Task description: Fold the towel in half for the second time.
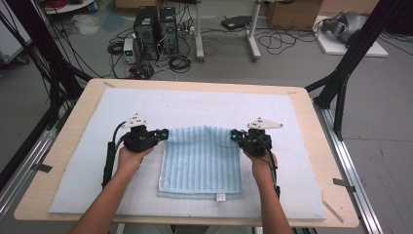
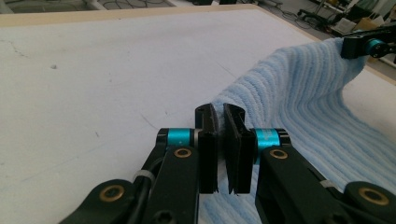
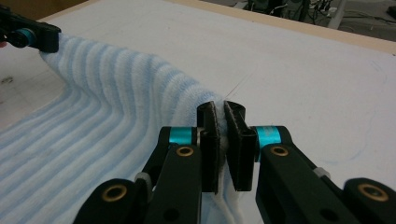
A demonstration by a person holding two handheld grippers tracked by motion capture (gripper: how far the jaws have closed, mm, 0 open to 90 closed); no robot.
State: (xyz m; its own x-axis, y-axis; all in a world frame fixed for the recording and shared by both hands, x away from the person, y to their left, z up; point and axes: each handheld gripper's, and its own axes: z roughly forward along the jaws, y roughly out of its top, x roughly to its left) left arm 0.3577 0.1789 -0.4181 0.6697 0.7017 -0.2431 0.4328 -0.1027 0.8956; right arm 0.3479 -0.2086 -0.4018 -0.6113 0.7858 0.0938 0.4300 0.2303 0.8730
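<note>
Tongs clenched: your left tongs (image 1: 163, 132) and right tongs (image 1: 235, 135) pinch the towel's (image 1: 201, 163) far corners; its near edge lies toward you.

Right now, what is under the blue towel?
The blue towel lies on a white mat that covers the wooden table. Whatever sits beneath the towel's middle is covered. Its far edge is lifted.

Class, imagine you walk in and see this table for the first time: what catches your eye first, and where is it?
The light blue striped towel at the middle of the white mat, its far edge lifted off the mat. The left claw is shut on its far left corner and the right claw on its far right corner. Beyond the table, computer towers stand among tangled cables on the floor.
</note>
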